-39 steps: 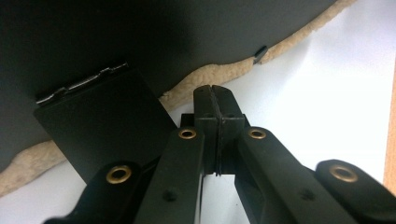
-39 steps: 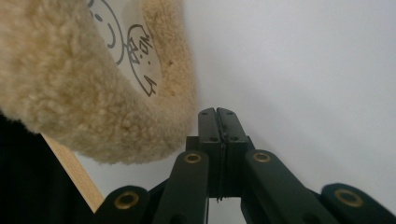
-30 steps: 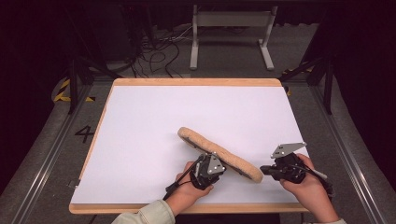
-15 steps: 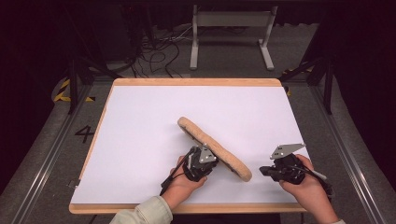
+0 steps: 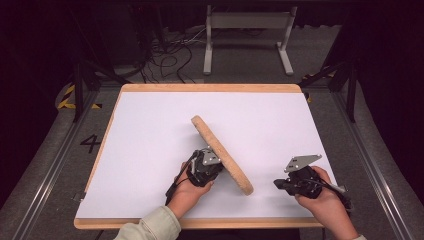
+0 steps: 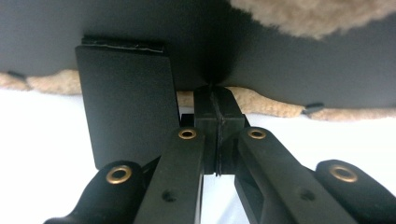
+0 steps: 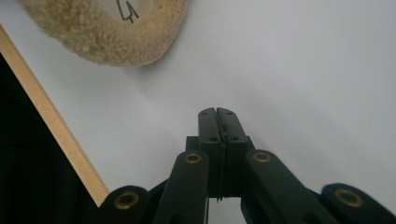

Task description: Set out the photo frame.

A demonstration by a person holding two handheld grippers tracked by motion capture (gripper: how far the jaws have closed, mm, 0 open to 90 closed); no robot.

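Note:
A round tan fleece pad (image 5: 220, 150) with a dark grey backing stands tilted up on its edge on the white table top (image 5: 150, 130). My left gripper (image 5: 218, 165) is at the pad's left side, near its front end. In the left gripper view its jaws are shut, and the left gripper (image 6: 215, 91) pinches a pucker of the dark backing (image 6: 289, 60), with a black flap (image 6: 126, 102) hanging beside it. My right gripper (image 5: 278, 184) is to the right of the pad, shut with nothing in it. The right gripper (image 7: 217, 112) hovers over bare white surface, the fleece rim (image 7: 107, 35) ahead of it.
The table's wooden edge (image 5: 210, 88) frames the white top; its front edge (image 7: 56, 126) runs close to the right gripper. Behind the table are a grey metal stand (image 5: 247, 35) and loose cables (image 5: 170, 55) on the floor.
The pad has tipped up steeper and its near end has swung left, with the left gripper moving left along with it. The right gripper has stayed in place.

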